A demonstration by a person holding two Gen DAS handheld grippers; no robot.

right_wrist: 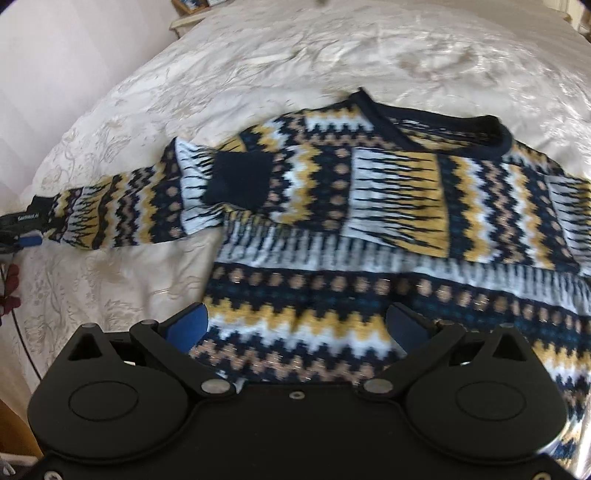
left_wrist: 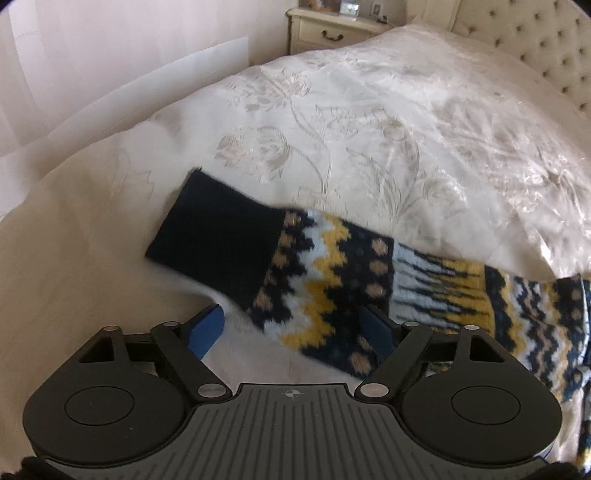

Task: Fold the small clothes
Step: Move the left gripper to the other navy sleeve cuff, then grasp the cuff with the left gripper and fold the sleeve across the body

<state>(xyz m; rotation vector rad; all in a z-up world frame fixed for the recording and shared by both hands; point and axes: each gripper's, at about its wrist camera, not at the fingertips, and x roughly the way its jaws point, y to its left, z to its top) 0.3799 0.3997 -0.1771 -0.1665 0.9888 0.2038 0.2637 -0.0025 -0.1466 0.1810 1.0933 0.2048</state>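
Note:
A knitted sweater (right_wrist: 369,229) in navy, yellow, white and tan zigzags lies flat on the bed. One sleeve is folded across the chest, its navy cuff (right_wrist: 240,181) lying on the body. The other sleeve (left_wrist: 332,280) stretches out to the left and ends in a navy cuff (left_wrist: 218,232). My left gripper (left_wrist: 291,328) hovers over that sleeve with its jaws open and its blue pads (left_wrist: 207,328) off the fabric; the same left gripper (right_wrist: 22,236) shows at the sleeve's end in the right wrist view. My right gripper (right_wrist: 295,325) stands open above the sweater's lower body, holding nothing.
The cream embroidered bedspread (left_wrist: 369,129) covers the bed. A tufted headboard (left_wrist: 535,40) and a cream nightstand (left_wrist: 328,33) stand at the far end. A pale curtain (left_wrist: 92,55) hangs on the left. Red flowers (right_wrist: 9,291) poke in at the left edge.

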